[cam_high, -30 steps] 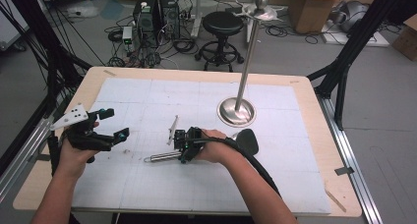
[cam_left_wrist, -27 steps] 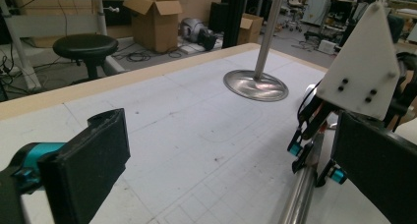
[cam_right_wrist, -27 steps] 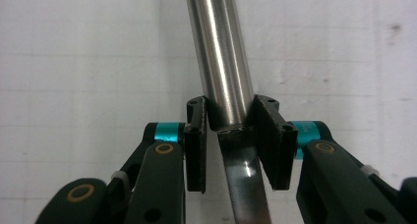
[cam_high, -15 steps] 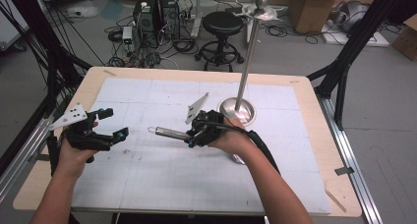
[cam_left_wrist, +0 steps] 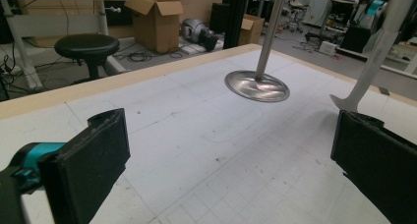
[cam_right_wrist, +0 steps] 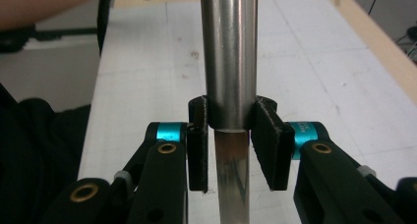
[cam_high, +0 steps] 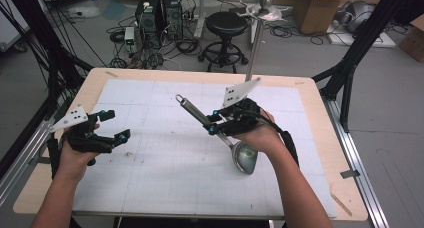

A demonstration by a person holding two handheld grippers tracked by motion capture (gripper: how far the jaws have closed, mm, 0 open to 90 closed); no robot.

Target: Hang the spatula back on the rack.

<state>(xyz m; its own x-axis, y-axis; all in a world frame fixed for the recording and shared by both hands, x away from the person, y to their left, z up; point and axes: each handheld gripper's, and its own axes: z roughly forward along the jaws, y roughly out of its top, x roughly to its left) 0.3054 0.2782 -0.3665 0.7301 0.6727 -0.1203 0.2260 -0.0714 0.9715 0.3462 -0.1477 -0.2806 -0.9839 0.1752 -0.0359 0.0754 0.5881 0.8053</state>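
Note:
My right gripper point(cam_high: 216, 123) is shut on the handle of a steel ladle point(cam_high: 192, 109), held up above the white mat. The handle slants up and to the left and ends in a small ring. The ladle's bowl point(cam_high: 246, 157) hangs low under the person's right hand. In the right gripper view the pads clamp the thick round handle point(cam_right_wrist: 230, 62) from both sides, with my right gripper point(cam_right_wrist: 230, 113) pointing along it. My left gripper point(cam_high: 113, 128) rests at the left of the table, open, nothing between its wide-spread pads point(cam_left_wrist: 93, 160).
A metal stand rises behind the right hand, its pole point(cam_high: 255, 45) reaching a cross piece at the top; its round base point(cam_left_wrist: 257, 85) sits on the mat. The table's wooden rim point(cam_high: 320, 103) frames the mat. A stool point(cam_high: 227, 23) and boxes stand beyond.
The right gripper has lifted the ladle off the mat and carried it right and toward the stand. The handle, lying flat before, now slants upward. The left gripper has stayed put.

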